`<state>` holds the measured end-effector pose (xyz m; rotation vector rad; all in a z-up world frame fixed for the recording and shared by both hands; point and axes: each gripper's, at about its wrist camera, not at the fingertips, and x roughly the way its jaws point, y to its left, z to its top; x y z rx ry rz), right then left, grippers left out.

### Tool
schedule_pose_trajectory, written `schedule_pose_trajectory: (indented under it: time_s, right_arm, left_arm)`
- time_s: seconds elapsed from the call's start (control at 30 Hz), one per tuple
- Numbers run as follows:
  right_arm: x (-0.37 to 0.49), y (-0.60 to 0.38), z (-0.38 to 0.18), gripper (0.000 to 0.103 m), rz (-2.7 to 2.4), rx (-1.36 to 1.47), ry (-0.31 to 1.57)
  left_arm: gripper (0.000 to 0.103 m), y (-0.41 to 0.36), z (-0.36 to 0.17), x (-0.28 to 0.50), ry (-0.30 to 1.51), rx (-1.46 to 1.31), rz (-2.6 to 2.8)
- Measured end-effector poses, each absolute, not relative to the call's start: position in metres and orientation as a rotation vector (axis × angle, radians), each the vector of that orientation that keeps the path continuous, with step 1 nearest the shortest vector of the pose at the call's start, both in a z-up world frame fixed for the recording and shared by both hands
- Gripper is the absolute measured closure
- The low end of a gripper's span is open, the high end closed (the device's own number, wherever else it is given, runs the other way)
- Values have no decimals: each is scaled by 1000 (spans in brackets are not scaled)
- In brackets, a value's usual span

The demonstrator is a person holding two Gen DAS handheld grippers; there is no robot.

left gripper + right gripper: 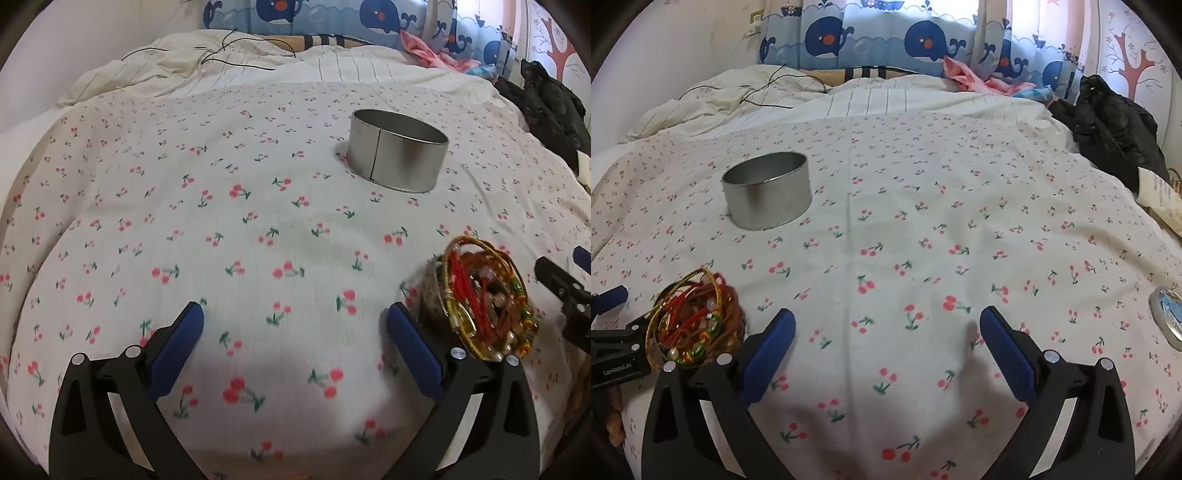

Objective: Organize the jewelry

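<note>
Task barely begun, in my judgement. The tangled heap of red, gold and beaded bangles and cords point(484, 302) lies on the cherry-print bedsheet point(258, 221), between my two claws. The round silver metal tin point(397, 153) stands apart, apparently empty. My left claw point(295, 339) and right claw point(886, 339) both gape, holding nothing.

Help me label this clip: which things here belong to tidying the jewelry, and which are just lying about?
Belongs to the job:
tangled pile of red, gold and beaded bracelets
round open silver metal tin
round silver lid

Just lying about:
black crumpled clothing
thin black cable
pink cloth
cherry-print bedsheet
</note>
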<state>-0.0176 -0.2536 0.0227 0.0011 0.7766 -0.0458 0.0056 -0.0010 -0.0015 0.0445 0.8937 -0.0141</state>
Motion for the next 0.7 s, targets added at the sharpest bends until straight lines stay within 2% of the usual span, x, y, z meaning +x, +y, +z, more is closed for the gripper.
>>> schedule_pose_trajectory:
  time_s: [0.47,0.7]
  right_arm:
    - [-1,-272,14,7,-27,121,816]
    - [-1,-261,8,7,-57,44,855]
  left_arm:
    - [7,-4,-1,19,891,68,50]
    - [7,2,-5,11,907,91,50]
